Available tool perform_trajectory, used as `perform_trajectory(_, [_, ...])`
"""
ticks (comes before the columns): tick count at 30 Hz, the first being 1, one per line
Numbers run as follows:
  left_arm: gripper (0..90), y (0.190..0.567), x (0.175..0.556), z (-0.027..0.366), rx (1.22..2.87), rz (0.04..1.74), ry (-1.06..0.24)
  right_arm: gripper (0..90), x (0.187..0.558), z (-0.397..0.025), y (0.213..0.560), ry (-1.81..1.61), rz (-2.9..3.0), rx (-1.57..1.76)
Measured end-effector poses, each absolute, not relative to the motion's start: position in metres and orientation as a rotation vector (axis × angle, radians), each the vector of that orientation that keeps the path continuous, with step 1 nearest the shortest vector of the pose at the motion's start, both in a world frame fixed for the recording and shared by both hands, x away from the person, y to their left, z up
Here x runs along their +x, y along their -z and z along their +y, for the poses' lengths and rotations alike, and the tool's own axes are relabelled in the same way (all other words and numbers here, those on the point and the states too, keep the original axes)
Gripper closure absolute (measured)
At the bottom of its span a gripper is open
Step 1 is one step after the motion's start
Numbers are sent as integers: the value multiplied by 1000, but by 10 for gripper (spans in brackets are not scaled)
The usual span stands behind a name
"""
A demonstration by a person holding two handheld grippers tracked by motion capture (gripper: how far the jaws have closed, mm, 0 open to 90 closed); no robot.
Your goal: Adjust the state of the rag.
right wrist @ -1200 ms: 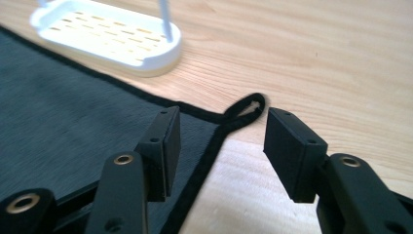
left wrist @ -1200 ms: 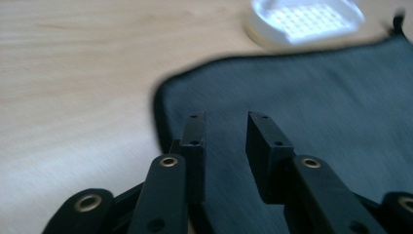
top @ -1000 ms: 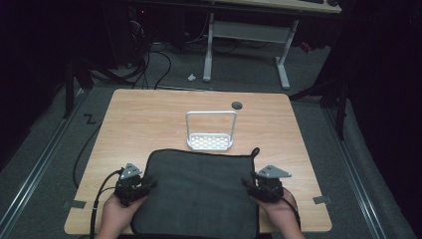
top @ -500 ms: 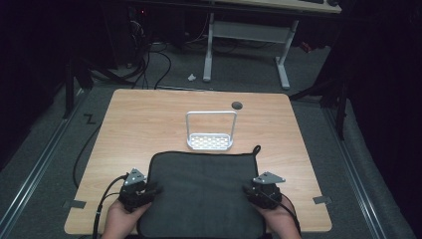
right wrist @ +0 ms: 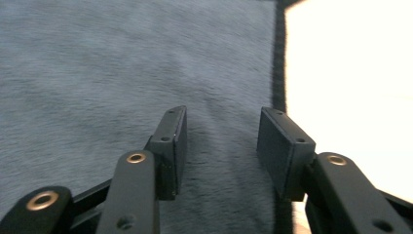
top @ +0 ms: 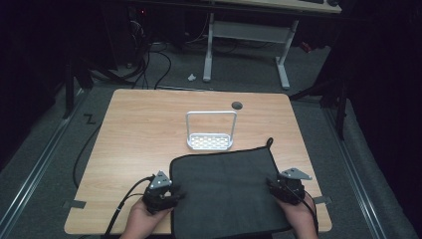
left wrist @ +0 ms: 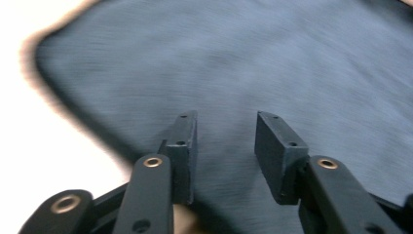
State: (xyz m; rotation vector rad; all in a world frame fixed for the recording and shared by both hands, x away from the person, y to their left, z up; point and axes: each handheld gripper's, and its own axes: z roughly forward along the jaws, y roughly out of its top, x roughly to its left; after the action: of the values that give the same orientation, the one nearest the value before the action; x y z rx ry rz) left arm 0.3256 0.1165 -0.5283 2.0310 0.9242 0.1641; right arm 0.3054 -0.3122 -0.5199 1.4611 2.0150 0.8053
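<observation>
High view overhead, gripper views close on cloth [top: 226, 191]

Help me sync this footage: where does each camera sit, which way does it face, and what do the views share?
High view: fixed above the person's side, looking forward and down on the table, white rack and dark cloth; both hands with left gripper and right gripper enter from below.
Left gripper view: rides the left gripper, looking along its parted jaws at the cloth's rounded edge.
Right gripper view: rides the right gripper, jaws parted, over the cloth's bound edge.
Shared: all show the dark cloth.
</observation>
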Motion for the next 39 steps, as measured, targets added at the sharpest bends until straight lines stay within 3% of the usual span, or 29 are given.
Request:
perform_trajectory(7, [515,528,365,135,1925,1084,-234,521,299,-284,512,-842,2051,1327])
perform_trajectory(14, [504,532,408,119,1943,1178,-242,521,298,-271,516,-832,2096,1284])
perform_trajectory(18, [505,533,408,107,1976,1144,-308,518,297,-265,516,-844,2114,1267])
perform_trajectory(21, [569,534,398,94,2055,1068,-441,505,293,-249,512,-892,2148,1215])
perform_trajectory(25, [729,534,396,95,2052,1049,-422,487,286,-225,506,-951,2192,1142])
perform_trajectory(27, [759,534,397,99,2036,1053,-376,479,281,-206,504,-976,2230,1089])
perform_trajectory(28, [764,534,397,99,2036,1053,-376,479,281,-206,504,-976,2230,1089])
perform_trajectory(30, [771,535,402,108,1977,1088,-257,468,277,-182,503,-1017,2276,1043])
perform_trajectory(39, [766,537,407,115,1920,1125,-164,440,270,-127,509,-1042,2386,936])
